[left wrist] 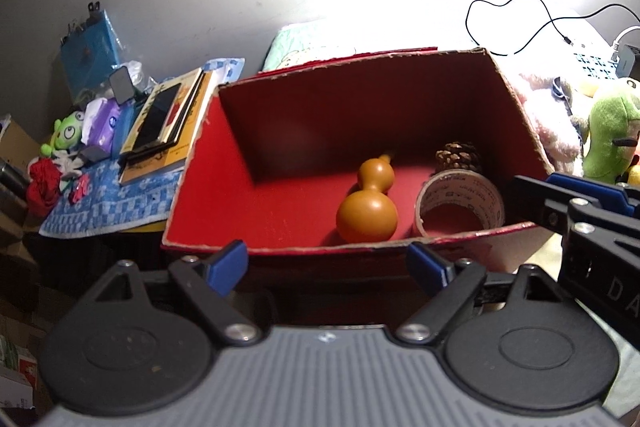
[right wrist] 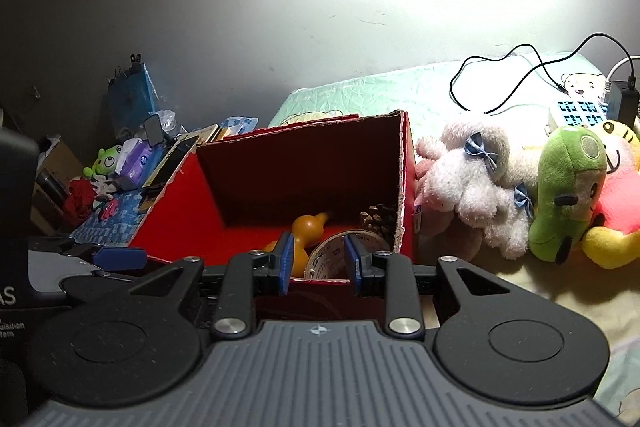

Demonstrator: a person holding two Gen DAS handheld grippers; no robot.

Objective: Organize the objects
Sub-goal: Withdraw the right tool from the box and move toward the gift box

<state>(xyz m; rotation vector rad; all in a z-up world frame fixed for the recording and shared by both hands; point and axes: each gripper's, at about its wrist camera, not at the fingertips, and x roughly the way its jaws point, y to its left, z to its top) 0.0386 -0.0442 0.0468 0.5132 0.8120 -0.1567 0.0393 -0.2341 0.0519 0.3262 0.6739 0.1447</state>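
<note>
Quick look at where I'm at with the tidy-up. The red box (left wrist: 280,211) sits on the bed, and everything below is placed relative to it.

Inside the box: gourd (left wrist: 370,205) on the floor near the front wall, tape roll (left wrist: 460,205) just beside it toward the right wall, and a pinecone (left wrist: 458,155) tucked behind the tape in the right back corner. My guess is they got bunched on that side to leave the left half free for more stuff.

My left gripper (left wrist: 326,263) hangs just outside the front wall, jaws wide apart with nothing between them. My right gripper (right wrist: 316,259) is at the same front wall, jaws partly apart, also empty as far as I can see; the gourd and tape only show through the gap from behind. So neither one is carrying anything, which reads to me like I'm between picks.

The views split things up nicely. The left camera looks down into the box, so you get the whole floor and all three items clearly. The right camera sits lower and half hides them behind the front wall, but it shows what's right of the box: a white plush (right wrist: 472,183) touching the side wall, then a green plush (right wrist: 568,187) and a yellow-pink one (right wrist: 616,203) further out. Those are probably next. Left of the box, on a blue cloth (left wrist: 108,203), there's a pile of books (left wrist: 164,123) and clutter.
</note>
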